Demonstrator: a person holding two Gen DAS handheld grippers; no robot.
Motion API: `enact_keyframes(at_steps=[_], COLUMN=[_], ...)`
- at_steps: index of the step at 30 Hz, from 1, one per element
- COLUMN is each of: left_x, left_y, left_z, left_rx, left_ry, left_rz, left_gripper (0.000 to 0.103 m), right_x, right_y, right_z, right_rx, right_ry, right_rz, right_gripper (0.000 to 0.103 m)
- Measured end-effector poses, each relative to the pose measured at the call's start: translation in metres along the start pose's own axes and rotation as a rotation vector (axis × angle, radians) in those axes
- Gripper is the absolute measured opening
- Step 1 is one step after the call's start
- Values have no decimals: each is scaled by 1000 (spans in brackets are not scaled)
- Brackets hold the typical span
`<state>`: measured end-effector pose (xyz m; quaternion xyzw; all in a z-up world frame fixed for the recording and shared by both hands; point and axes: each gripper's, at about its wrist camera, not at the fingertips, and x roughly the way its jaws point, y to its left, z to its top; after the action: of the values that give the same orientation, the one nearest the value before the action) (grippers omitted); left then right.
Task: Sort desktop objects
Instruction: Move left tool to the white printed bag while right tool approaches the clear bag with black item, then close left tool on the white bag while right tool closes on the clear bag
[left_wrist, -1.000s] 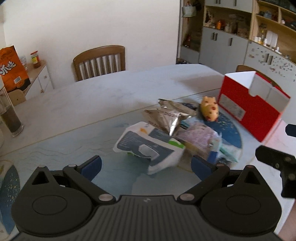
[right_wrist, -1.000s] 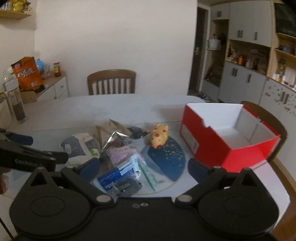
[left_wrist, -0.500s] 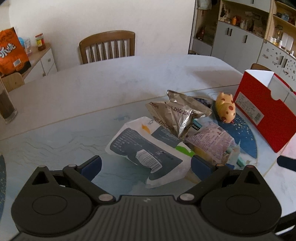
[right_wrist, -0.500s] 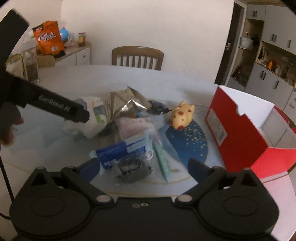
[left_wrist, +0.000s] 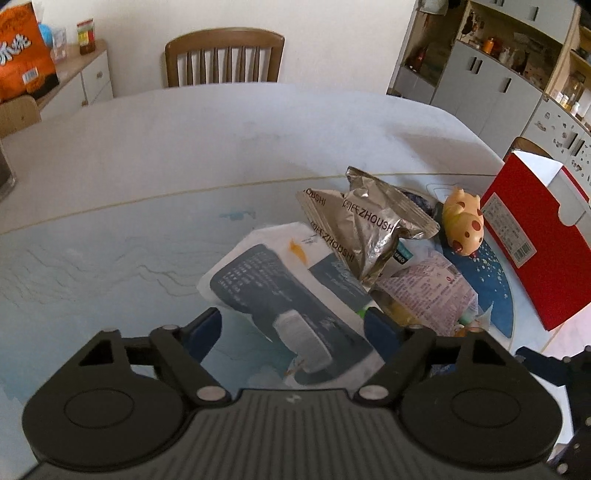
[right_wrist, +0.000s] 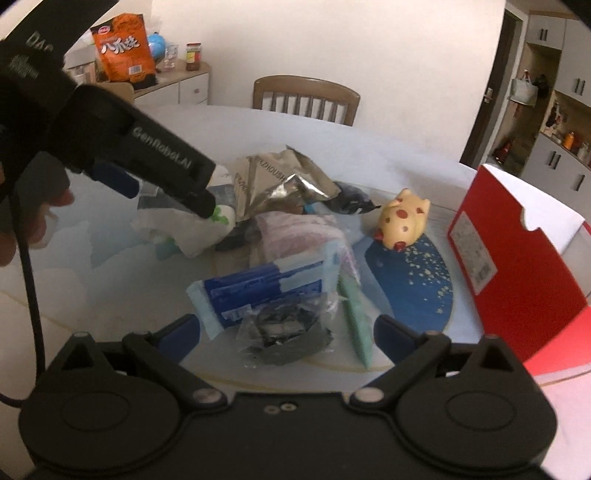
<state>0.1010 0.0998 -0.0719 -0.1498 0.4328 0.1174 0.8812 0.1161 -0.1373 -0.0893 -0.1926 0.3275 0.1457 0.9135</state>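
Crumpled silver foil snack packet (left_wrist: 364, 229), centre of the left wrist view: "ZHOUSH" readable, repeated upside down along its left edge. Black left gripper (right_wrist: 173, 192), upper left of the right wrist view: white "GenRobot.AI". Orange snack bag (right_wrist: 123, 46), top left: large Chinese characters. Red cardboard box (left_wrist: 532, 240): white barcode label, print unreadable.

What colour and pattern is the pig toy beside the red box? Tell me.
The pig toy is pale yellow with dark red spots, clearest in the right wrist view.
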Motion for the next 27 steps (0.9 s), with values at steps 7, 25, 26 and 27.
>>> enact_keyframes(at_steps=[7,25,26,27], left_x=[5,8,8,7], left_y=[1,7,8,9], left_z=[0,-5,-6,-6], left_rx=[-14,-56,-61,-65], left_ry=[10,36,37,39], left_rz=[-32,-75,-80,-83], left_gripper=[69,42,41,40], right_x=[12,17,17,16], right_y=[4,-2,-2,-1], right_z=[-1,-4,-5,-5], right_rx=[-17,-25,-32,-36], right_ry=[2,33,33,34], right_rz=[2,7,6,3], right_gripper=[100,57,55,54])
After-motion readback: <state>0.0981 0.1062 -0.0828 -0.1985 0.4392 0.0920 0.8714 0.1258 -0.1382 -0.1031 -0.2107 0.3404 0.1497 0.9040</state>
